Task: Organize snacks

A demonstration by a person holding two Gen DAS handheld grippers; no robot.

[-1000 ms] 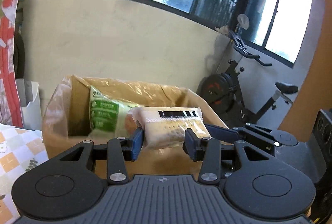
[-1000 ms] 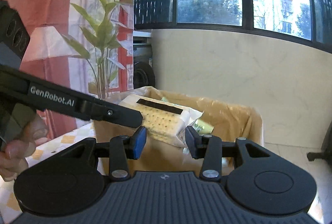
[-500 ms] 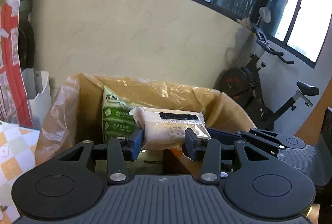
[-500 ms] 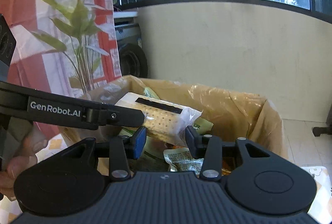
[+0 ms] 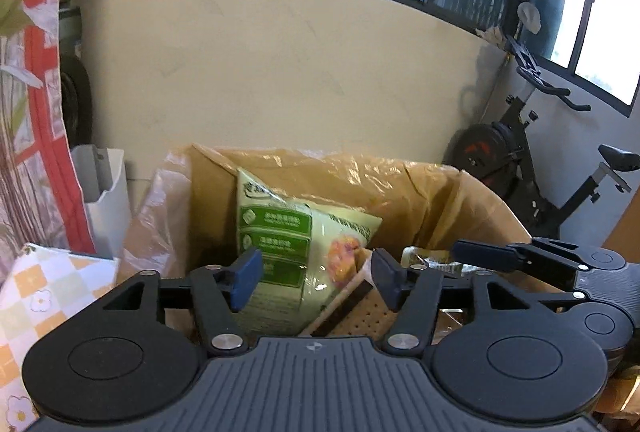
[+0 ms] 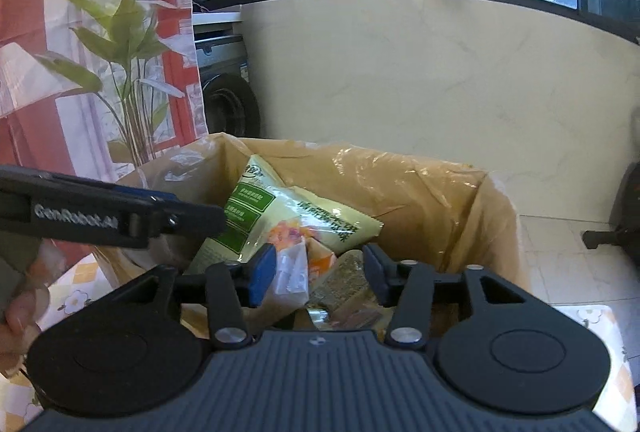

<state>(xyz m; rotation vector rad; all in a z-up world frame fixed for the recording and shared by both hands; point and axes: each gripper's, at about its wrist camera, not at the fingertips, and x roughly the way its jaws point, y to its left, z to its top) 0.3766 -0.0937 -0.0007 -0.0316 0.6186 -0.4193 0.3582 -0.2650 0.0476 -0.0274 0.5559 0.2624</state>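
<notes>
Crackers [image 5: 360,306] drop free: half a second ago I pinched the packet with both tools; now left tool [image 5: 316,282] and right tool [image 6: 320,278] are opening, released. It apparently lands inside the lined cardboard box [image 5: 432,192], against the green snack bag [image 5: 280,232].

The brown cardboard box [image 5: 432,192], lined with clear, amber-tinged plastic film, holds a pale yellow snack bag [image 5: 280,232] printed with green label panels and an orange-pink food picture, and beside it a tan cracker pack [image 5: 364,316] dotted with small holes and crossed by a black stripe. Both black grippers, left [image 5: 316,278] and right [image 6: 318,274], carry blue pads [image 5: 246,278], and their bodies are dark grey with ribbed lines. The tablecloth [image 5: 44,296] is a check of orange, pale green and white with small flowers, the curtain [image 6: 80,32] is red and white, and the wall [image 5: 280,72] is cream.
</notes>
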